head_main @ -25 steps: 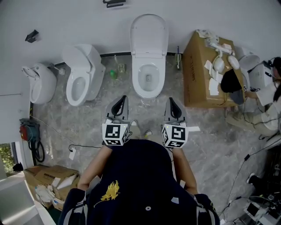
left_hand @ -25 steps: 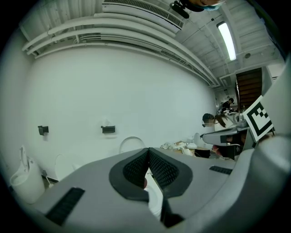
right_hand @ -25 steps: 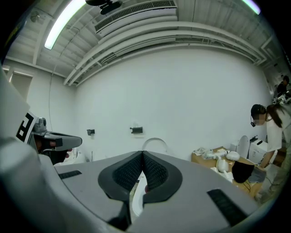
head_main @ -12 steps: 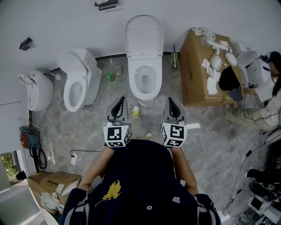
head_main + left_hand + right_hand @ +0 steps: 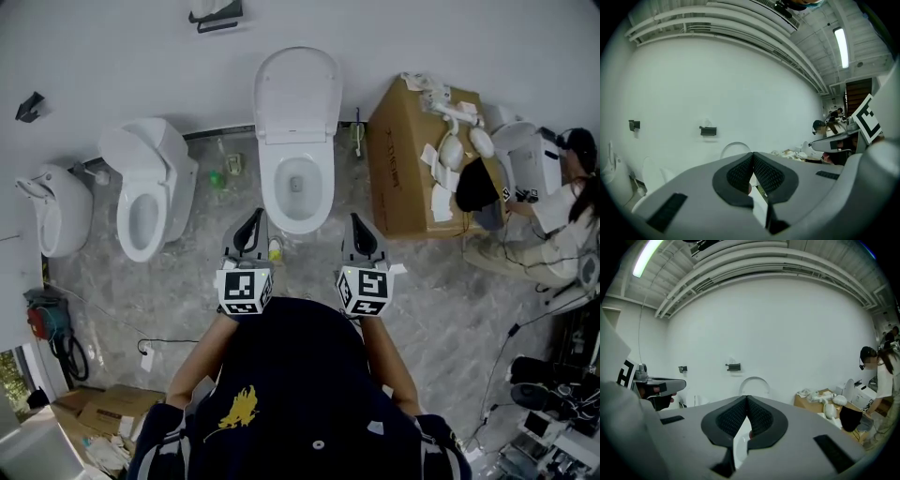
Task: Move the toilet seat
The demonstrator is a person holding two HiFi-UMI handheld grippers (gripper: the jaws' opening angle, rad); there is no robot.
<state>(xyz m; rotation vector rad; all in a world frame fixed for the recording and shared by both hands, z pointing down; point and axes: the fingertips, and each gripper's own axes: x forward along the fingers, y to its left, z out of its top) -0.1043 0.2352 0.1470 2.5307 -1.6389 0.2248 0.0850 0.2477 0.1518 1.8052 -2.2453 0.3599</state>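
While the left gripper [image 5: 253,219] and right gripper [image 5: 357,223] hover before the toilet [image 5: 296,202], its lid [image 5: 298,89] raised, both pairs of fingers [image 5: 738,173] are pressed together, empty.

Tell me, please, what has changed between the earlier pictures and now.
The left gripper and right gripper have moved forward with the person, toward the middle toilet, and now flank the front of its bowl. Nothing was taken hold of or let go. Both grippers stay shut and empty, and the lid stays raised.
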